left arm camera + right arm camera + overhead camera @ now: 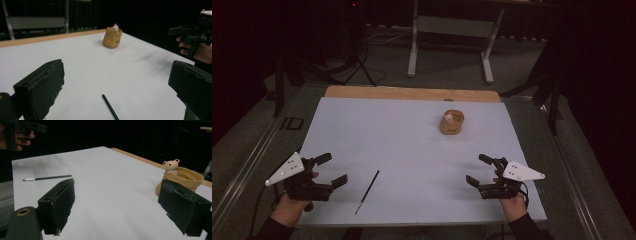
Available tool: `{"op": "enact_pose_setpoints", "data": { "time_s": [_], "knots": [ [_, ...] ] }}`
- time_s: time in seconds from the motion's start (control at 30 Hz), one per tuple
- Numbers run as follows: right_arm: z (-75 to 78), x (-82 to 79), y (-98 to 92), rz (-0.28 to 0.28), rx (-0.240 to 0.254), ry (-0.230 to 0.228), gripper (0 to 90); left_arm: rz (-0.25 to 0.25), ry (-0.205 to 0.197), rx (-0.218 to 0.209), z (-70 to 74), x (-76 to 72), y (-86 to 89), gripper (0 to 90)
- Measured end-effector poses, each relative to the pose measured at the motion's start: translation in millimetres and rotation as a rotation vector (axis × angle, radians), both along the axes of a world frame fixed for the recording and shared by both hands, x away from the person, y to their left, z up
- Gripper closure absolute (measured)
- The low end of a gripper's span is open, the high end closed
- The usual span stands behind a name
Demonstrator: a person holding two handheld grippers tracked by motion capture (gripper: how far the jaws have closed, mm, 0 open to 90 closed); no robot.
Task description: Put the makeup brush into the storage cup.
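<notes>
A tan pot [452,123] with a small white bear [447,117] at its rim stands on the white table [402,135], right of centre toward the back. A thin black brush [367,191] with a silver tip lies near the front left. My left gripper [334,169] hovers open just left of the brush, nothing between its jaws. My right gripper [476,170] is open at the front right, also holding nothing. The left gripper view shows the pot [112,38], the brush [110,107] and the right gripper [186,33]. The right gripper view shows the bear [171,165], the pot [186,180] and the brush [47,178].
A wooden strip [412,93] runs along the table's far edge. Behind it stand a grey desk frame [451,27] and a tripod [360,60] with cables on the dark floor. Metal rails [242,165] flank the table on the left side.
</notes>
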State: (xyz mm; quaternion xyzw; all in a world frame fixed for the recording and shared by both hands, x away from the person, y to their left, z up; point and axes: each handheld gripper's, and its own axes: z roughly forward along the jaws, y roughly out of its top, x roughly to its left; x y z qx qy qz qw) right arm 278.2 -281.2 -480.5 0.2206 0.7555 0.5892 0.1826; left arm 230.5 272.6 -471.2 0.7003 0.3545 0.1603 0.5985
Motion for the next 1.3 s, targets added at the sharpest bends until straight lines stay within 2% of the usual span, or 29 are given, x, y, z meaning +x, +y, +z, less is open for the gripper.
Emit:
{"op": "enact_pose_setpoints", "data": {
  "time_s": [0.1, 0.17, 0.33, 0.47, 0.53, 0.63, 0.67, 0.73, 0.77, 0.8, 0.87, 0.93, 1.03, 1.1, 1.3],
  "knots": [
    [0.0, 0.3, 0.3, 0.002, 0.002, 0.002, 13.8, 0.017, 0.005, 0.025, 7.4, 1.9, -3.4, 0.3],
    [-0.3, 0.4, 0.3, 0.003, 0.004, 0.003, 13.8, 0.018, 0.022, 0.016, 12.1, 4.1, -5.2, 0.3],
    [-0.2, 0.7, 0.4, 0.005, 0.005, 0.002, 13.8, 0.021, 0.041, 0.087, 25.0, 7.3, -11.9, 0.3],
    [-0.1, 0.3, 1.0, 0.008, 0.002, 0.001, 13.8, -0.018, 0.066, 0.137, 32.7, 9.8, -21.0, 0.3],
    [0.0, 0.4, 1.1, 0.009, 0.002, 0.002, 13.8, -0.013, 0.076, 0.155, 34.5, 11.6, -26.3, 0.3],
    [-0.1, 0.7, 1.7, 0.011, -0.001, 0.001, 13.9, -0.024, 0.112, 0.176, 36.7, 14.2, -33.9, 0.3],
    [-0.1, 0.7, 1.7, 0.011, -0.001, 0.001, 13.9, -0.024, 0.112, 0.176, 36.7, 14.2, -33.9, 0.3],
    [-0.3, 0.9, 2.0, 0.012, -0.003, 0.000, 13.9, -0.021, 0.173, 0.197, 37.6, 16.0, -39.9, 0.3],
    [-0.4, 1.1, 2.0, 0.012, -0.003, 0.001, 13.8, -0.004, 0.205, 0.218, 37.3, 17.0, -43.1, 0.3],
    [-0.5, 1.2, 2.0, 0.012, -0.003, 0.003, 13.8, 0.005, 0.217, 0.235, 37.1, 17.4, -44.6, 0.3],
    [-0.6, 1.3, 2.3, 0.012, -0.004, 0.001, 13.8, 0.043, 0.223, 0.270, 35.7, 17.4, -48.2, 0.3],
    [-0.5, 1.4, 2.4, 0.014, -0.004, 0.002, 13.9, 0.041, 0.259, 0.285, 35.5, 17.7, -51.1, 0.3],
    [-0.7, 1.6, 3.1, 0.014, -0.005, 0.002, 13.8, 0.048, 0.274, 0.297, 36.8, 16.8, -54.2, 0.3],
    [-0.9, 1.8, 3.4, 0.014, -0.007, 0.003, 13.8, 0.059, 0.301, 0.318, 38.1, 17.0, -56.1, 0.3],
    [-1.2, 2.5, 4.3, 0.018, -0.005, 0.005, 13.8, 0.053, 0.328, 0.415, 38.0, 14.3, -68.3, 0.4]
  ]
}}
